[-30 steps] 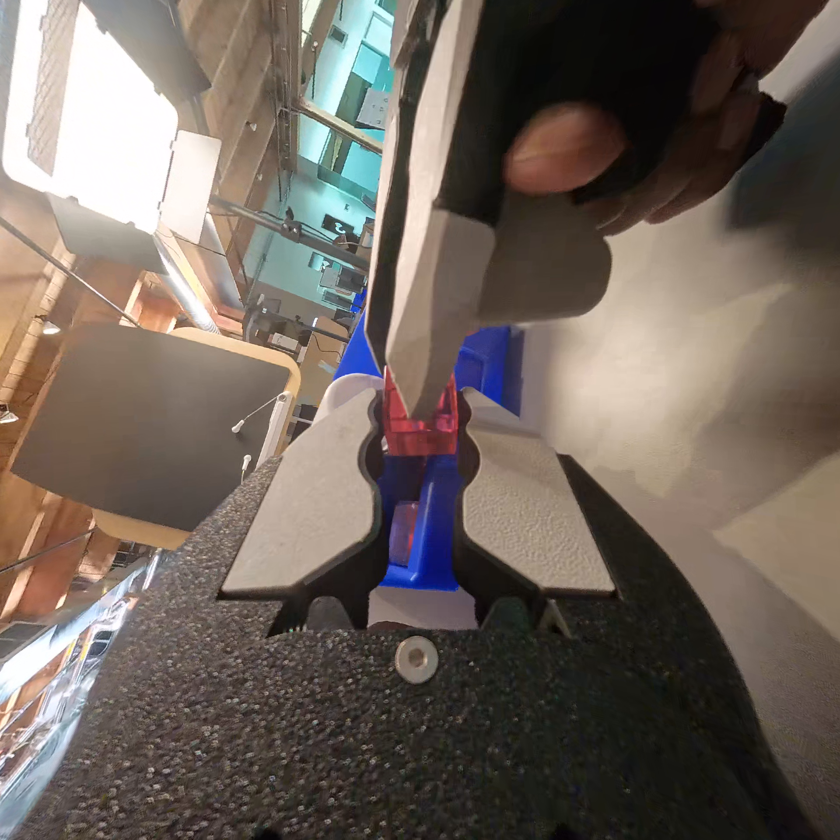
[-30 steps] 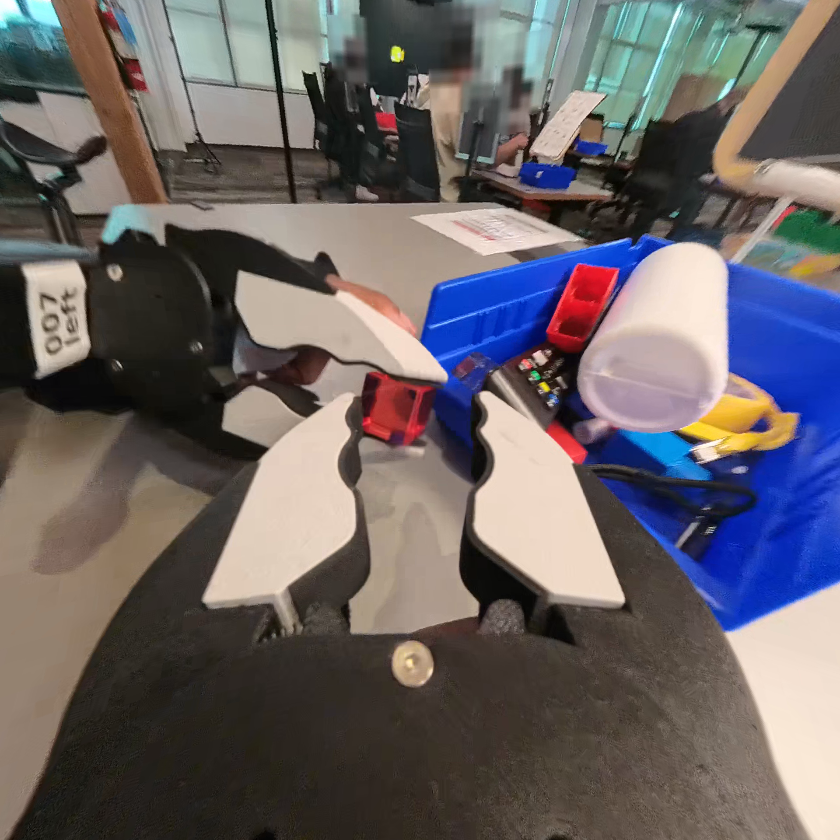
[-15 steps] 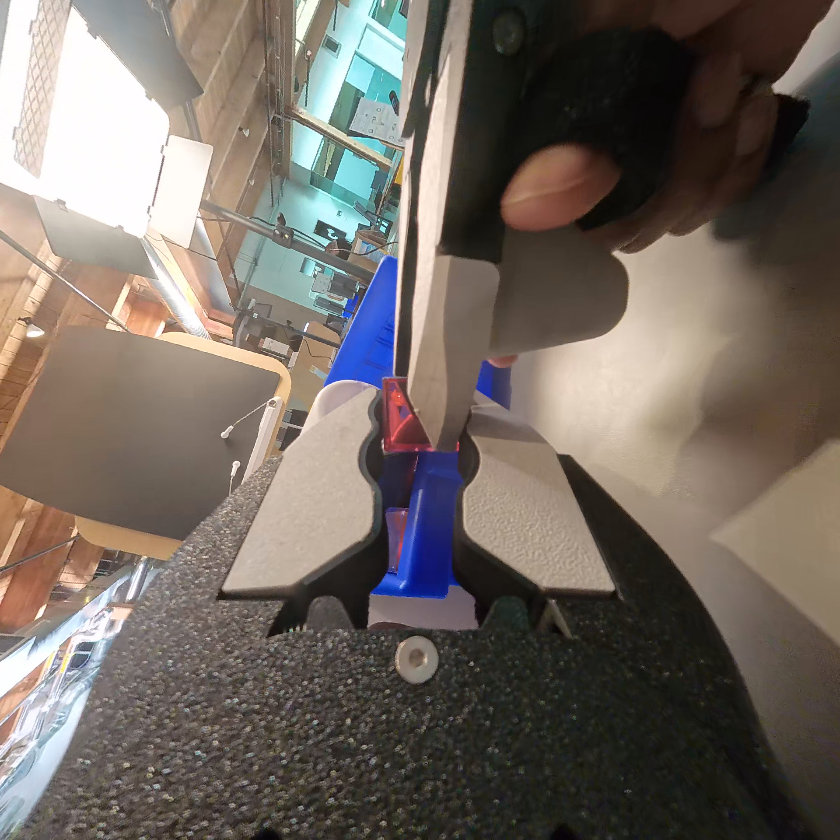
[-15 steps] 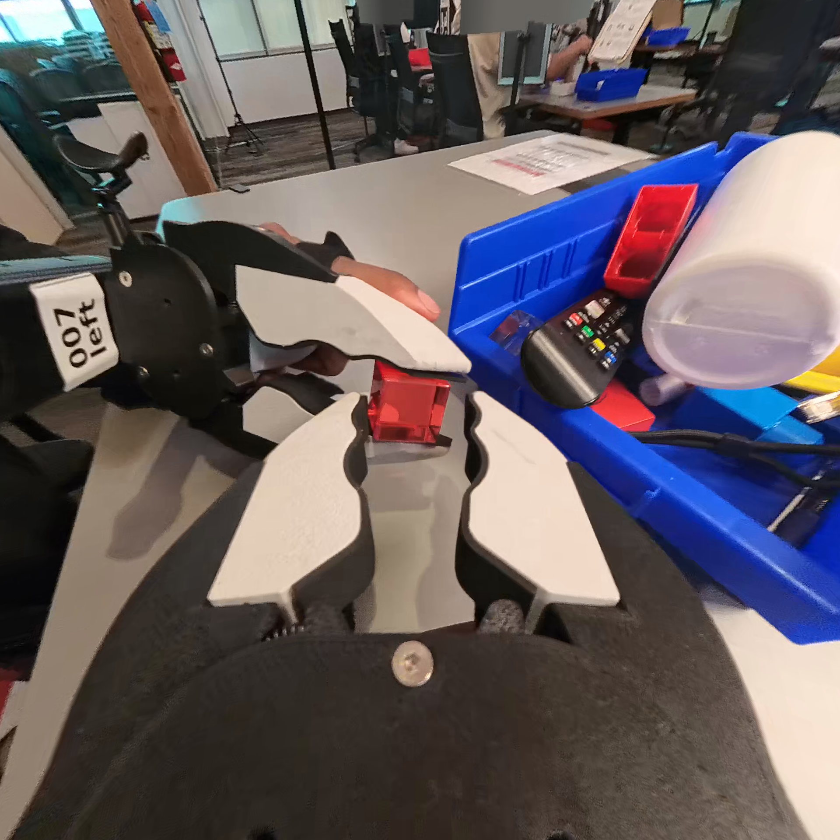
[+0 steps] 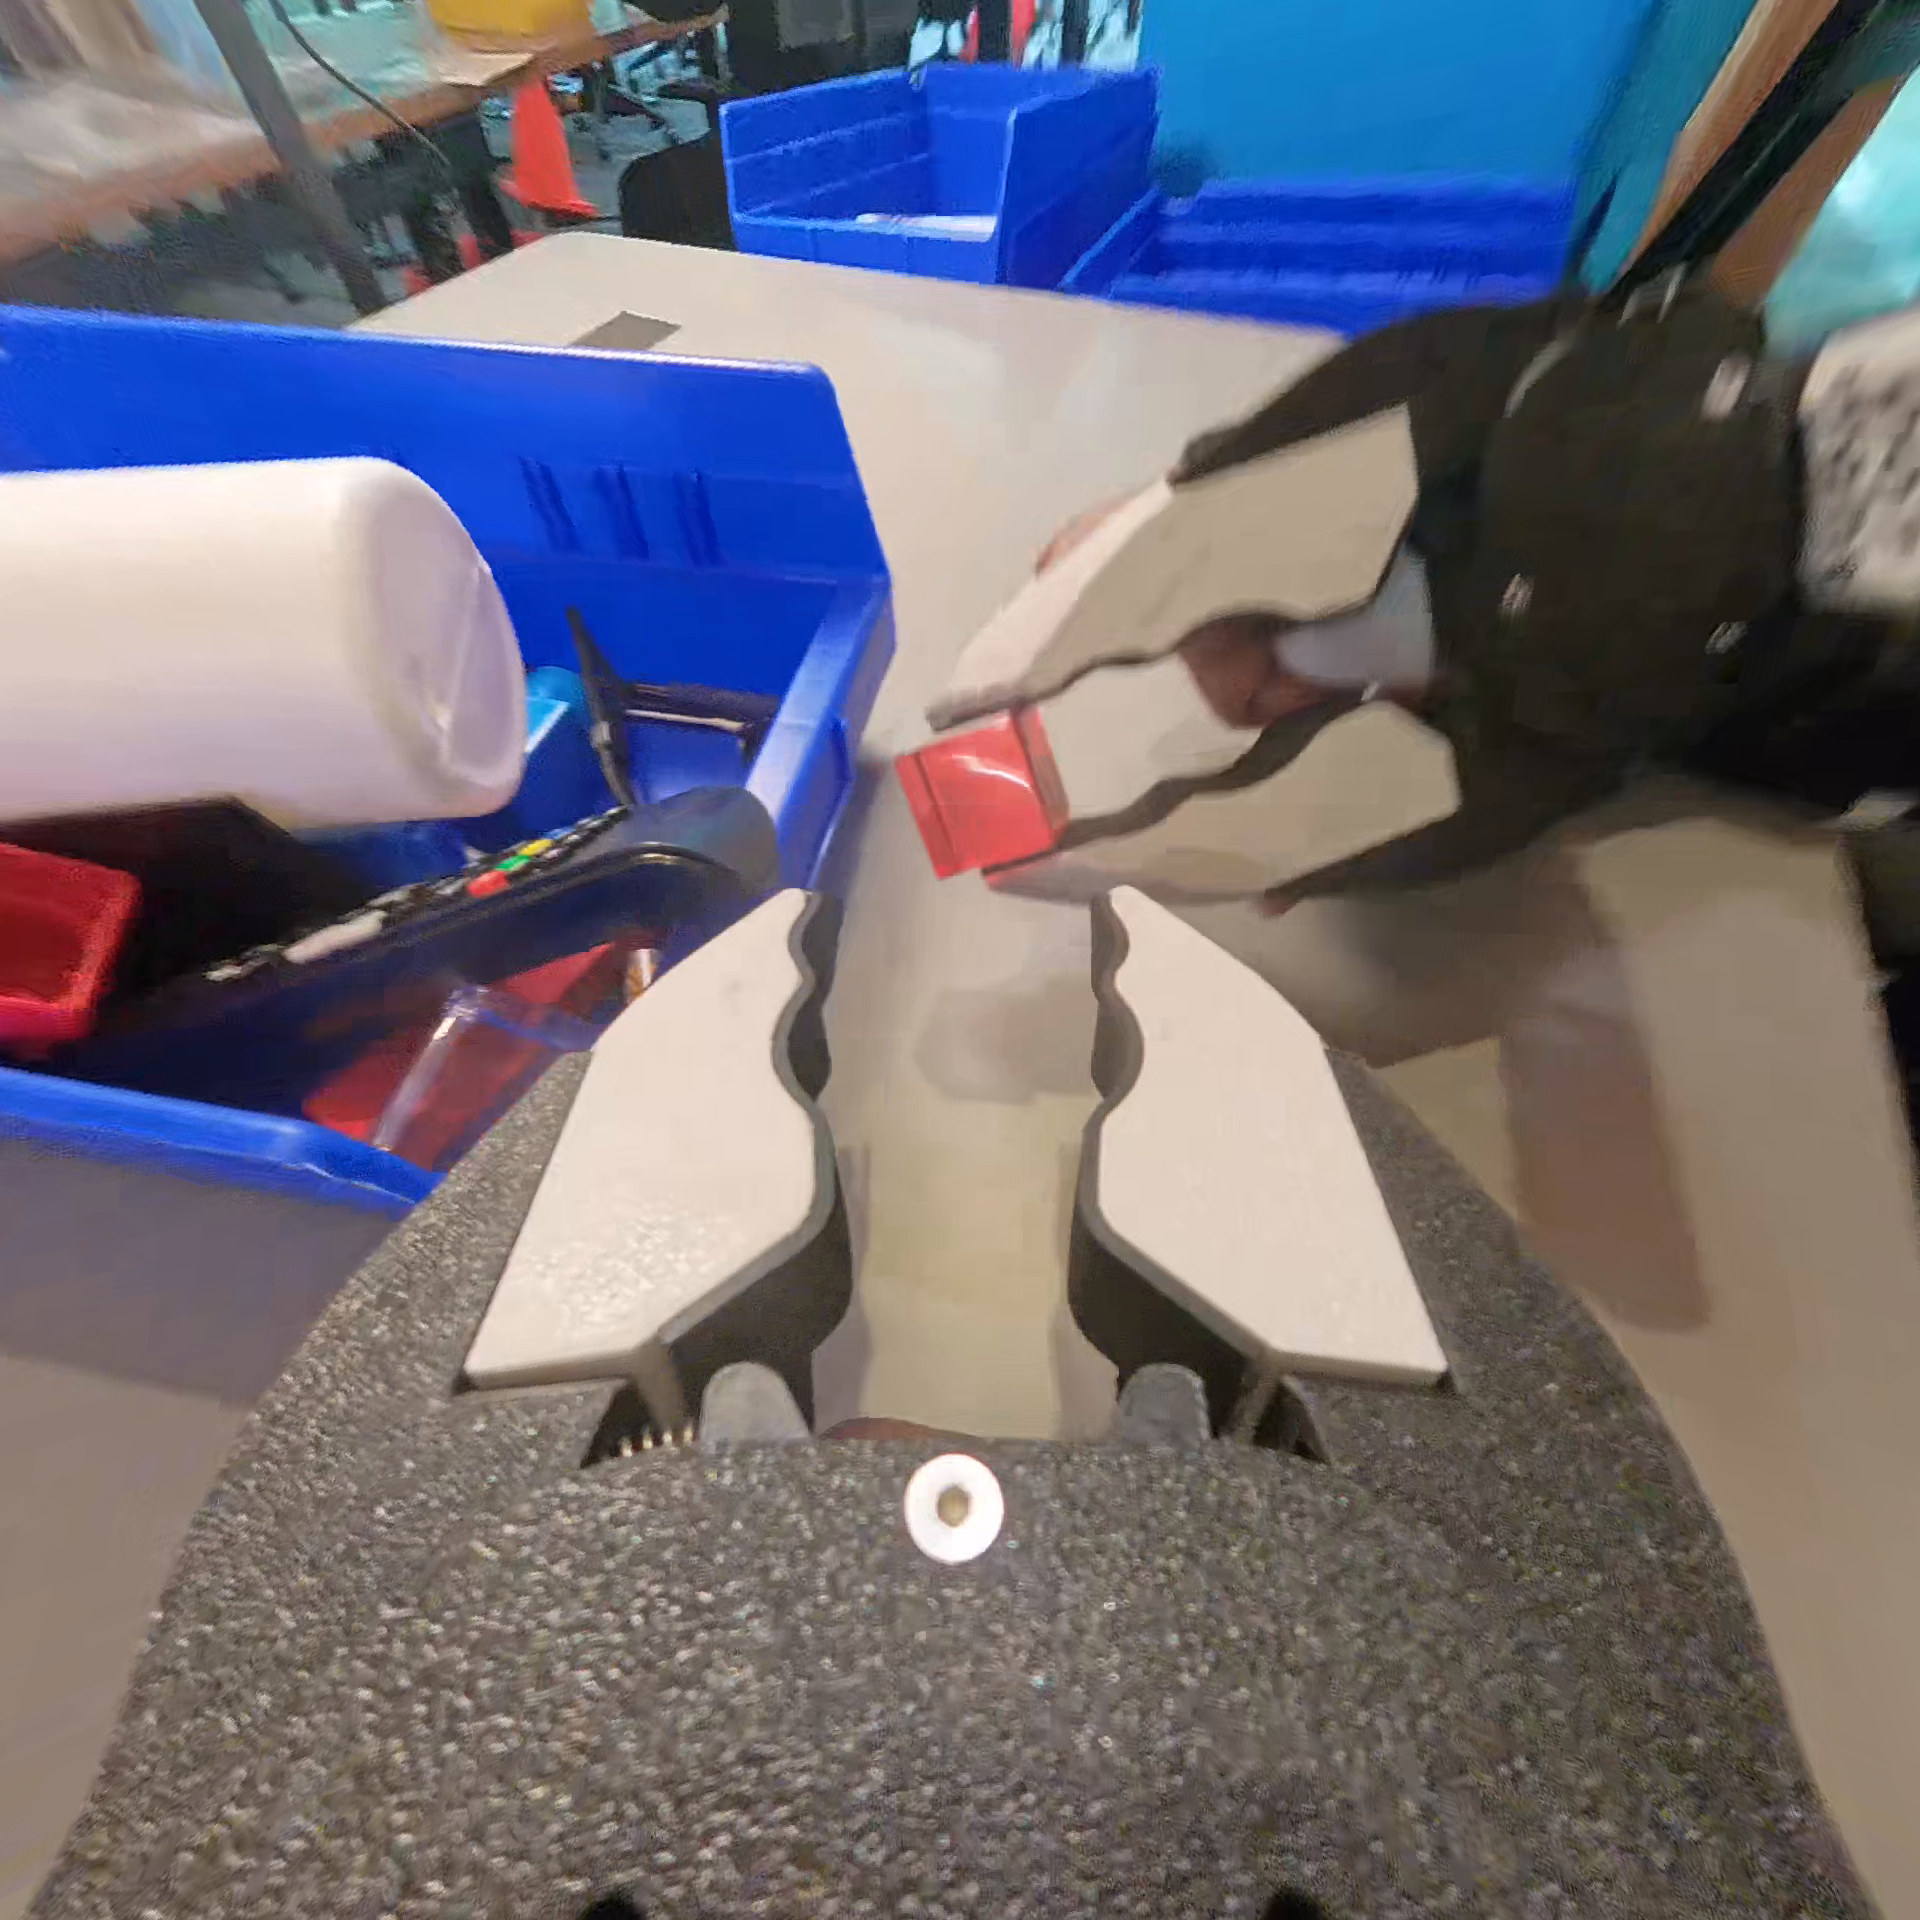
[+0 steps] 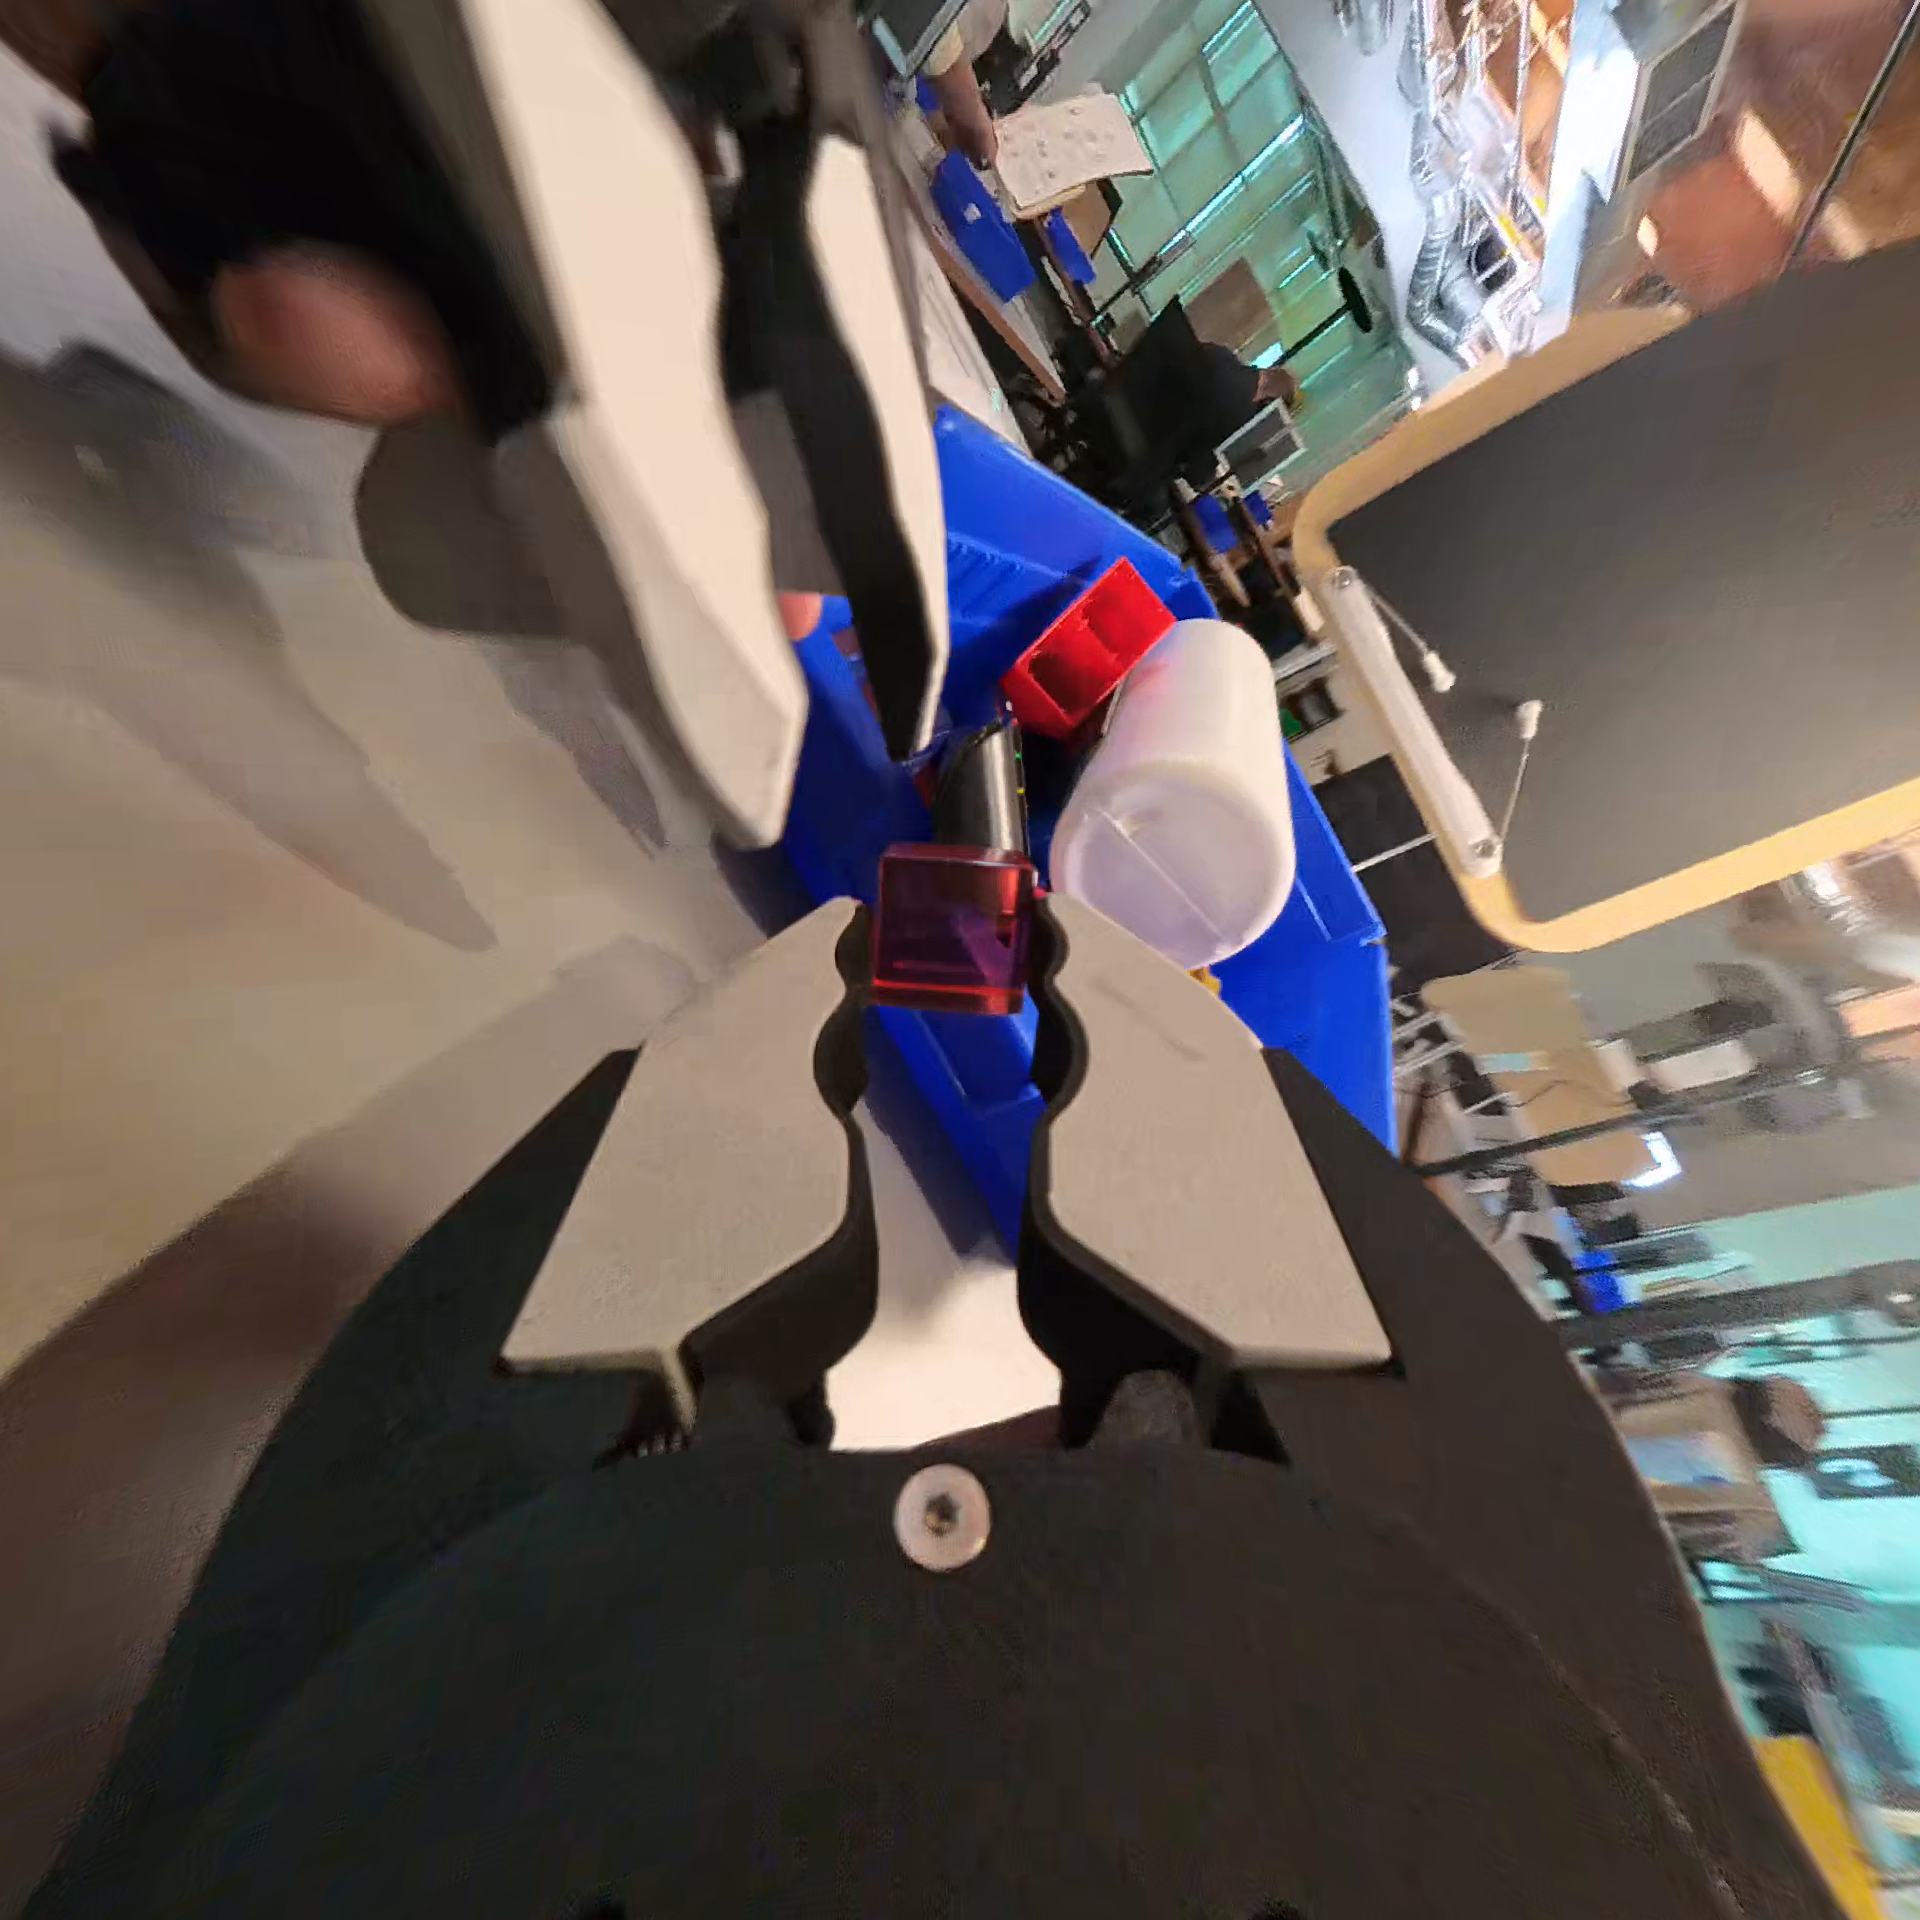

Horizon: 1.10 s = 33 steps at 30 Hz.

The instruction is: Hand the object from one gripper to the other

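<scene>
A red cube (image 6: 951,930) sits clamped between the fingertips of the right hand-held gripper (image 6: 951,925), held in the air above the grey counter (image 5: 966,395) just beside a blue bin (image 5: 665,457). In the right wrist view the cube looks translucent, its two sides pressed by the grey pads (image 6: 1132,1049). The left hand-held gripper (image 5: 956,909) is released, its jaws standing apart with nothing between them and bare counter showing through the gap. Its tips lie near the cube but clear of it. In the left wrist view, the right hand-held gripper reaches in from the right with the cube at its tip, and part of a person's hand (image 5: 1236,675) shows between its fingers. A white tag (image 5: 1860,468) on its black body is too blurred to read.

The blue bin holds a white cylinder (image 5: 239,634) lying on its side. Below it is a black remote control (image 5: 499,904) with coloured buttons, whose markings are too small to make out. A small red tray (image 5: 52,935) sits at the left edge. More blue bins (image 5: 935,166) stand at the far end of the counter, and an orange cone (image 5: 545,145) stands on the floor beyond. The right wrist view is tilted and shows a dark board with a pale wooden rim (image 6: 1621,582) behind the bin.
</scene>
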{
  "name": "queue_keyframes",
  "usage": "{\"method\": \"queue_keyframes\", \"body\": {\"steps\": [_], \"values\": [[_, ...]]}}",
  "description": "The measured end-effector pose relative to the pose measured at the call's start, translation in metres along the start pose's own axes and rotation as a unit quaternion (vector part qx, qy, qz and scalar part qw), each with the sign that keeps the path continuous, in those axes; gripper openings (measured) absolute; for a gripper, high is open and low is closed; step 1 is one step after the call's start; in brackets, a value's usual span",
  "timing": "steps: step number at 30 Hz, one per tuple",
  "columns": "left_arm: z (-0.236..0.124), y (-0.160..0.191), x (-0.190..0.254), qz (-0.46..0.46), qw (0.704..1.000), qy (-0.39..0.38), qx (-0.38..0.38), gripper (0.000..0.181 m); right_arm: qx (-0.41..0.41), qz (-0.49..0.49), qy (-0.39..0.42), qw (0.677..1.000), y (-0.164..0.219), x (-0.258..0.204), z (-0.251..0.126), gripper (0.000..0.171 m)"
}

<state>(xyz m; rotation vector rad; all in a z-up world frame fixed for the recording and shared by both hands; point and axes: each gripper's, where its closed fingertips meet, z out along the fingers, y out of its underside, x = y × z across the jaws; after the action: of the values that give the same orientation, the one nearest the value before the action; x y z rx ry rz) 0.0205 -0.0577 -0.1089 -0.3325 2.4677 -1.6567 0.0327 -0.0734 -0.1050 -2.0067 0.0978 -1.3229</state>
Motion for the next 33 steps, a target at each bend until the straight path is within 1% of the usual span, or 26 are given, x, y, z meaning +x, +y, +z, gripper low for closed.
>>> {"method": "queue_keyframes", "body": {"steps": [2, 6, 7, 9, 11, 13, 15, 18, 20, 21, 23, 25, 26, 28, 29, 31, 33], "values": [[0.000, -0.002, 0.003, -0.037, 0.999, 0.021, 0.010, 0.050, 0.002, -0.031, 0.004, 1.000, -0.002, -0.005, 0.001, 0.028], [0.008, 0.004, 0.015, -0.074, 0.996, 0.049, -0.003, 0.051, 0.024, -0.061, 0.002, 0.998, -0.013, -0.017, 0.000, 0.028], [0.011, 0.006, 0.017, -0.082, 0.995, 0.051, -0.008, 0.048, 0.033, -0.068, 0.001, 0.997, -0.017, -0.019, -0.001, 0.028], [0.014, 0.010, 0.018, -0.089, 0.995, 0.047, -0.014, 0.032, 0.048, -0.081, -0.004, 0.996, -0.022, -0.024, -0.002, 0.028], [0.013, 0.009, 0.016, -0.080, 0.996, 0.037, -0.010, 0.031, 0.055, -0.086, -0.004, 0.995, -0.023, -0.025, -0.003, 0.027], [0.010, 0.007, 0.005, -0.031, 0.999, -0.010, -0.001, 0.031, 0.059, -0.069, -0.009, 0.996, -0.022, -0.021, -0.004, 0.028], [0.004, 0.003, -0.010, 0.061, 0.995, -0.081, 0.000, 0.030, 0.049, -0.034, -0.026, 0.998, -0.016, -0.018, -0.004, 0.031], [-0.007, -0.011, -0.019, 0.200, 0.966, -0.161, 0.020, 0.031, 0.043, 0.040, -0.055, 0.997, -0.009, -0.011, -0.004, 0.035], [-0.010, -0.019, -0.016, 0.254, 0.950, -0.179, 0.036, 0.030, 0.051, 0.089, -0.078, 0.992, -0.008, -0.008, -0.006, 0.038], [-0.010, -0.022, -0.012, 0.266, 0.947, -0.175, 0.044, 0.029, 0.061, 0.102, -0.083, 0.990, -0.009, -0.005, -0.008, 0.041], [-0.009, -0.024, -0.003, 0.267, 0.950, -0.152, 0.059, 0.029, 0.084, 0.095, -0.081, 0.989, -0.012, 0.000, -0.013, 0.041], [-0.008, -0.024, 0.001, 0.234, 0.962, -0.121, 0.067, 0.029, 0.101, 0.059, -0.068, 0.991, -0.015, 0.004, -0.018, 0.041], [-0.008, -0.023, 0.003, 0.202, 0.972, -0.097, 0.069, 0.029, 0.109, 0.036, -0.061, 0.992, -0.017, 0.005, -0.021, 0.041], [-0.006, -0.020, 0.010, 0.112, 0.991, -0.031, 0.072, 0.029, 0.125, -0.011, -0.042, 0.991, -0.021, 0.006, -0.025, 0.041], [-0.006, -0.021, 0.012, 0.061, 0.995, -0.003, 0.080, 0.029, 0.134, -0.031, -0.033, 0.990, -0.024, 0.005, -0.027, 0.041], [-0.006, -0.021, 0.019, -0.040, 0.993, 0.070, 0.085, 0.029, 0.158, -0.057, -0.022, 0.986, -0.032, 0.003, -0.032, 0.042], [-0.006, -0.020, 0.026, -0.124, 0.980, 0.131, 0.083, 0.029, 0.171, -0.066, -0.018, 0.983, -0.036, 0.000, -0.034, 0.046]]}}
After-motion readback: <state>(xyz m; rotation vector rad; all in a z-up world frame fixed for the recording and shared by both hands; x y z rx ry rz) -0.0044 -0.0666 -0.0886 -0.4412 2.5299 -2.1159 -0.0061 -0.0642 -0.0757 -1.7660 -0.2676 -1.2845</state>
